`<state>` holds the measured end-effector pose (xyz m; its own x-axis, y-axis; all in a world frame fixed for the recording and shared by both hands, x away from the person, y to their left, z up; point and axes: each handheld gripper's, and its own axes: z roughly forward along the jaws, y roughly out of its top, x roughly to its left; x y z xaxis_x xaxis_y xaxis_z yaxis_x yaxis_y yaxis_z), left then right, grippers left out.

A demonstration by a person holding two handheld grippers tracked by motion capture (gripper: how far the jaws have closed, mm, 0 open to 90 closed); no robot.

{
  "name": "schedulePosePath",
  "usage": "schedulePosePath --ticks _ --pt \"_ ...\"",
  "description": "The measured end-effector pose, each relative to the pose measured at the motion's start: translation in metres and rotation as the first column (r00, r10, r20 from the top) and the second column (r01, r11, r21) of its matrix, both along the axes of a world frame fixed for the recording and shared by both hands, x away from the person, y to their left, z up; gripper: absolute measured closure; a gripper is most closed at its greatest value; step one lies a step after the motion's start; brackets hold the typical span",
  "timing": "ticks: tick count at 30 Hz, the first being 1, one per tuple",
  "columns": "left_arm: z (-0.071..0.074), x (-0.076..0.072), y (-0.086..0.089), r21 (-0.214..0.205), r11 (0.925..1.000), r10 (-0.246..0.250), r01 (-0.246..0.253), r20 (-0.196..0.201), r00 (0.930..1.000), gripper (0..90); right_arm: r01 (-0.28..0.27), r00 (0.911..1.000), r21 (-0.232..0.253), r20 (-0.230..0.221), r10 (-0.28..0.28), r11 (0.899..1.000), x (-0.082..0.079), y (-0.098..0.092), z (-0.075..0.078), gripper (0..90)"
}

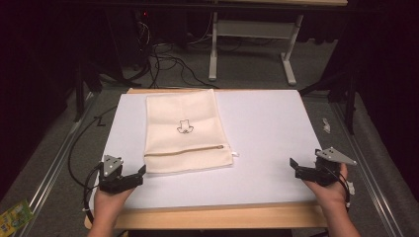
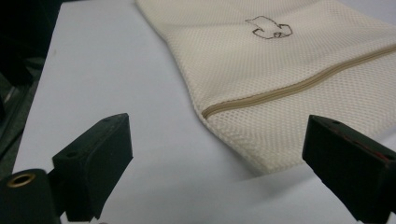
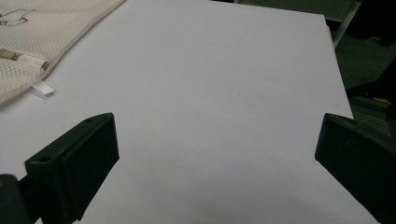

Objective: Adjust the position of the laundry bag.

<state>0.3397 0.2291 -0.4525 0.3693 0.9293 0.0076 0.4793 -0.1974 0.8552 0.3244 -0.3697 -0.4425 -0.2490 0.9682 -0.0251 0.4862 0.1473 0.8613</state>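
One mesh bag (image 1: 185, 131), cream, flat on the white table top (image 1: 267, 128), zipper (image 2: 299, 86) running across near its near edge, small bear outline (image 1: 185, 127) printed mid-panel. Everything below is relative to the bag. Left gripper (image 1: 132, 178) sits just off the bag's near-left corner, jaws spread wide with nothing between them, not touching the fabric; in the left gripper view that corner lies between and just beyond the jaws. Right gripper (image 1: 295, 167) is well apart to the bag's right, over bare table, jaws likewise spread and empty. Handling guess: thin, light, floppy mesh, will drape and fold rather than hold shape, probably slides easily on the smooth top, not fragile. Best grab looks like a corner or the near hem below the zipper, pinching both layers; the white tab (image 3: 43, 88) at the zipper's right end is the other option if the aim is opening it. Count: one bag, one zipper, one tab, two grippers.
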Motion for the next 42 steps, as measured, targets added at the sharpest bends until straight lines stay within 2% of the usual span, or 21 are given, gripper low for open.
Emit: schedulePosePath --ticks 5,6,12,15,18,19,20,21,24,28,29,30,31,32,35,36,37,38,39,41,42 --pt "0.000 0.003 -0.001 -0.032 0.9994 -0.009 0.009 -0.013 0.9999 9.5 -0.002 1.0000 0.014 -0.001 0.002 1.000 0.000 0.000 -0.001 0.0" --pt "0.000 0.003 0.000 -0.037 0.9992 -0.018 0.018 -0.020 0.9996 9.5 -0.009 0.9998 0.036 -0.015 0.009 0.999 0.001 0.001 -0.002 0.0" --pt "0.003 0.002 0.000 -0.060 0.9975 -0.039 0.038 -0.013 0.9992 13.4 -0.015 0.9998 0.066 -0.015 0.016 0.998 0.001 0.002 -0.001 0.0" --pt "0.001 0.004 -0.004 -0.062 0.9955 -0.075 0.072 -0.047 0.9961 16.0 -0.027 0.9993 0.076 -0.023 0.028 0.997 0.001 0.003 -0.003 0.0" --pt "-0.004 0.007 -0.009 -0.075 0.9911 -0.116 0.110 -0.089 0.9892 24.0 -0.036 0.9991 0.064 -0.019 0.037 0.997 0.002 0.005 -0.004 0.0" --pt "-0.006 0.008 -0.011 -0.065 0.9923 -0.112 0.106 -0.105 0.9882 27.3 -0.037 0.9991 0.062 -0.021 0.038 0.997 0.002 0.006 -0.004 0.1" --pt "-0.006 0.008 -0.011 -0.065 0.9923 -0.112 0.106 -0.105 0.9882 29.4 -0.037 0.9991 0.062 -0.021 0.038 0.997 0.002 0.006 -0.004 0.1" --pt "-0.013 0.014 -0.017 -0.072 0.9922 -0.112 0.102 -0.150 0.9823 31.8 -0.039 0.9988 0.052 -0.027 0.041 0.998 0.002 0.007 -0.005 0.5" --pt "-0.019 0.020 -0.026 -0.088 0.9907 -0.118 0.103 -0.182 0.9762 36.1 -0.051 0.9963 0.045 -0.067 0.054 0.998 0.004 0.011 -0.007 0.5" --pt "-0.025 0.024 -0.037 -0.016 0.9960 -0.090 0.088 -0.229 0.9693 44.5 -0.065 0.9947 0.031 -0.079 0.067 0.997 0.005 0.015 -0.008 0.6" --pt "-0.026 0.024 -0.038 0.008 0.9966 -0.078 0.082 -0.231 0.9699 46.8 -0.069 0.9943 0.028 -0.079 0.071 0.997 0.005 0.016 -0.009 0.6" --pt "-0.026 0.024 -0.038 0.008 0.9966 -0.078 0.082 -0.231 0.9699 51.5 -0.069 0.9943 0.028 -0.079 0.071 0.997 0.005 0.016 -0.009 0.6" --pt "-0.026 0.024 -0.038 0.034 0.9972 -0.057 0.066 -0.222 0.9734 58.3 -0.074 0.9932 0.017 -0.090 0.075 0.997 0.006 0.018 -0.010 0.7" --pt "-0.026 0.024 -0.038 0.034 0.9972 -0.057 0.066 -0.222 0.9734 61.3 -0.078 0.9927 0.014 -0.092 0.079 0.997 0.006 0.018 -0.011 0.7" --pt "-0.026 0.020 -0.038 0.066 0.9945 -0.066 0.081 -0.209 0.9757 81.1 -0.075 0.9915 0.010 -0.106 0.075 0.997 0.007 0.020 -0.013 0.7" --pt "-0.026 0.020 -0.038 0.066 0.9945 -0.066 0.081 -0.209 0.9757 83.8 -0.075 0.9915 0.010 -0.106 0.075 0.997 0.007 0.020 -0.013 0.7" --pt "-0.026 0.017 -0.040 0.096 0.9893 -0.089 0.109 -0.198 0.9762 85.7 -0.077 0.9912 0.013 -0.107 0.078 0.997 0.008 0.022 -0.014 1.1" --pt "-0.026 0.017 -0.040 0.096 0.9893 -0.089 0.109 -0.198 0.9762 86.3 -0.077 0.9912 0.013 -0.107 0.078 0.997 0.008 0.022 -0.014 1.1" --pt "-0.025 0.014 -0.043 0.123 0.9841 -0.101 0.128 -0.199 0.9747 86.6 -0.086 0.9895 0.019 -0.115 0.088 0.996 0.008 0.025 -0.014 2.3" --pt "-0.024 0.013 -0.044 0.119 0.9836 -0.110 0.136 -0.204 0.9728 87.0 -0.092 0.9883 0.019 -0.120 0.094 0.996 0.008 0.027 -0.014 3.3" --pt "-0.022 0.007 -0.048 0.100 0.9790 -0.151 0.178 -0.229 0.9617 87.0 -0.096 0.9867 0.026 -0.129 0.099 0.995 0.010 0.034 -0.015 5.1"
